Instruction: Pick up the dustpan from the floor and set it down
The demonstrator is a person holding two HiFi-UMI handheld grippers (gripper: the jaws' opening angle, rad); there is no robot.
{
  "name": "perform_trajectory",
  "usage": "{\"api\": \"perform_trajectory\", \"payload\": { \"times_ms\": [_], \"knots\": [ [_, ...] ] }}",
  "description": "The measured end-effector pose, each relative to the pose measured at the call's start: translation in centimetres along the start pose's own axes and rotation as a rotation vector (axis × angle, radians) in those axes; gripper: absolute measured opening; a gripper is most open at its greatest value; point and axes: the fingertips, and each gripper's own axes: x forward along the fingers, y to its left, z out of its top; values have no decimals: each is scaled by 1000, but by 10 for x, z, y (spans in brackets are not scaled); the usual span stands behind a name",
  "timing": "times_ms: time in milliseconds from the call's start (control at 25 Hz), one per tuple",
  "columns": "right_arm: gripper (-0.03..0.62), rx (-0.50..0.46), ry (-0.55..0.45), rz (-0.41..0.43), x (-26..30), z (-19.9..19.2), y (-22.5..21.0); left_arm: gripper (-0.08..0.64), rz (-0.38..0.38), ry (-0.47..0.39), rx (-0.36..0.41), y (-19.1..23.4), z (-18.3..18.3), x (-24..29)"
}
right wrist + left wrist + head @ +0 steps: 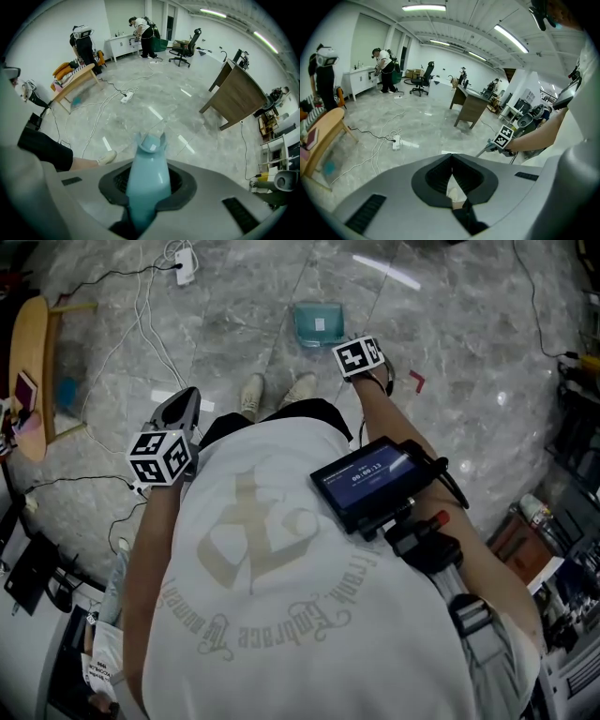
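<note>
A teal dustpan (317, 322) hangs pan-down over the grey marble floor, just ahead of the person's shoes (251, 396). My right gripper (149, 180) points steeply down and is shut on the dustpan's handle (143, 187); the pan's end (150, 142) shows beyond the jaws. Whether the pan touches the floor I cannot tell. In the head view only this gripper's marker cube (359, 355) shows, right beside the pan. My left gripper (451, 161) is held off to the left, its marker cube (160, 456) at hip level. Its jaws meet at the tips with nothing between them.
A wooden table (31, 362) stands at the left, with a white power strip (185, 266) and loose cables (141, 315) on the floor near it. Shelves with clutter (572, 437) line the right side. A wooden desk (239, 96) and two people (85, 44) are farther off.
</note>
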Motion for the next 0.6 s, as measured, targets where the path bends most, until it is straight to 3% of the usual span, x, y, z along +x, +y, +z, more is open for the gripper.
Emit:
{"api": "perform_trajectory", "payload": {
  "times_ms": [520, 600],
  "knots": [
    [98, 99, 37, 46, 0, -7, 24, 12, 19, -15, -60, -8, -17, -15],
    [143, 128, 36, 69, -2, -4, 28, 12, 10, -21, -65, -7, -15, -14]
  ]
}}
